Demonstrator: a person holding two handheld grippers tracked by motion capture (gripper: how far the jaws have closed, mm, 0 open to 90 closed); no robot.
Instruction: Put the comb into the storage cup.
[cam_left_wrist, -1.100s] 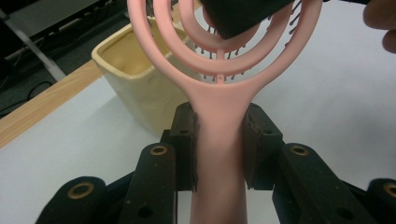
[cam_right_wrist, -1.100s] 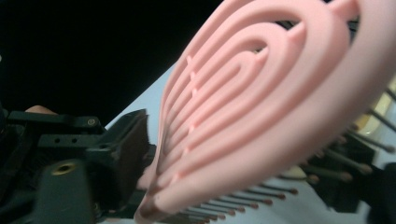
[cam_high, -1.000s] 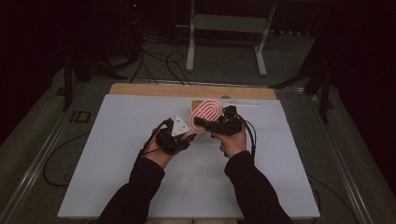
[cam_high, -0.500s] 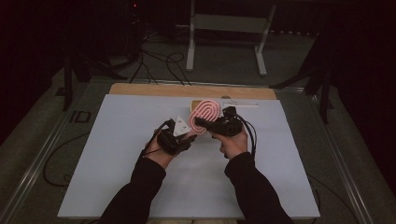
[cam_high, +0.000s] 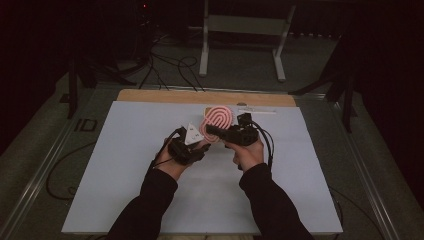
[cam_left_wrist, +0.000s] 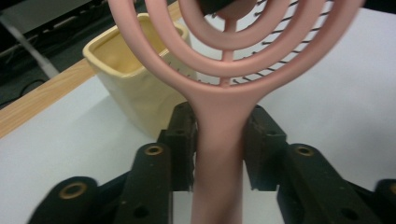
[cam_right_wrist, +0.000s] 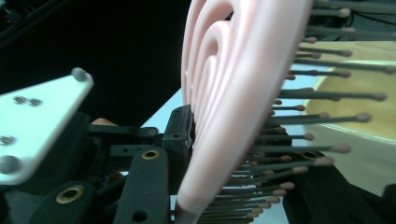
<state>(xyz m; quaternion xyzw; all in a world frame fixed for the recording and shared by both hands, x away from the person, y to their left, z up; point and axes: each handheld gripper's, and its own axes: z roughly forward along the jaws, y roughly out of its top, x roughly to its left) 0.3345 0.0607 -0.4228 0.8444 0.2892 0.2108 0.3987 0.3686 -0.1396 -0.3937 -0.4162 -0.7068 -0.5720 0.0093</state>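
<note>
White worktop, wood strip along far edge. Cream square cup near worktop's 12 o'clock edge, just beyond pink hairbrush. Hairbrush held above worktop centre, head toward 12 o'clock, bristles facing cup. Left gripper at 8 o'clock of brush head, fingers clamped on handle, just eased slightly. Right gripper at 4 o'clock of head, fingers just closed onto head's ribs and bristles.
</note>
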